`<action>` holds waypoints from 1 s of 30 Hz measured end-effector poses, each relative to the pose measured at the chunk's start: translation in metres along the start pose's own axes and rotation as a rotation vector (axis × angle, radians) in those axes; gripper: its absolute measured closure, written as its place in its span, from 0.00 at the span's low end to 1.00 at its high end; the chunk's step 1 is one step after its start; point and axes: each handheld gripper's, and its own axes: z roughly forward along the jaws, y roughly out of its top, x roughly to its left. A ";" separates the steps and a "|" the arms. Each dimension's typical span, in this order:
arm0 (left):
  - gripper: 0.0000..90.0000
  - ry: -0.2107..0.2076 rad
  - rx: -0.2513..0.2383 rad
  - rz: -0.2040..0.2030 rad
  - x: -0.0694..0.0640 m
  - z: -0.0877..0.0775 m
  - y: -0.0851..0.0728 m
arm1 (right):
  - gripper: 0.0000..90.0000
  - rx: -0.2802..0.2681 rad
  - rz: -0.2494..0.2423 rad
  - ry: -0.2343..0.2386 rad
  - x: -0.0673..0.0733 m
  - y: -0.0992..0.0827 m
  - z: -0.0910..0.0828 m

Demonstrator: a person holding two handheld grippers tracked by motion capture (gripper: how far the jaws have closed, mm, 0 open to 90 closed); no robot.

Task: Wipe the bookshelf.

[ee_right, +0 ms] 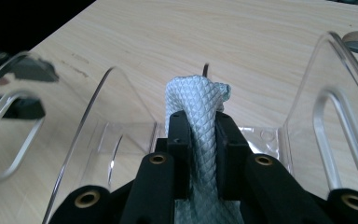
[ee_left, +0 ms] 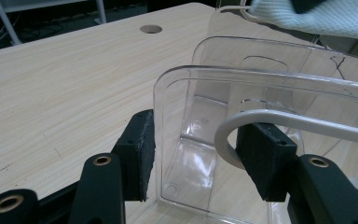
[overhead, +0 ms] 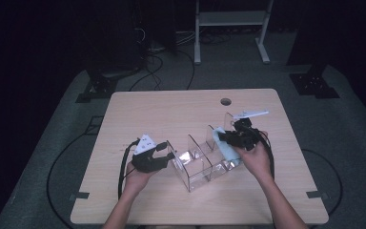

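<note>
I work at a pale wooden desk [overhead: 171, 109] with a round cable hole [overhead: 225, 101]. It stands on grey carpet [overhead: 348, 129]; black cables [overhead: 157, 67] trail behind, beside a white frame [overhead: 228, 19]. The room beyond is dark.

Clear organizer [overhead: 205, 162] dividers [ee_right: 88, 121] wall slots; table [overhead: 147, 114] beyond open

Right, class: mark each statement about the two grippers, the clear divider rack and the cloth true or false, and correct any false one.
1. The right gripper is shut on the pale cloth. True.
2. The left gripper grips an end wall of the clear rack. True.
3. The cloth lies flat on the table. False: it is held over the rack.
4. The rack is opaque black. False: it is transparent.
</note>
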 end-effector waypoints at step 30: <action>0.55 0.021 -0.013 -0.049 0.006 -0.001 -0.003 | 0.87 -0.237 0.013 -0.067 -0.031 -0.114 -0.076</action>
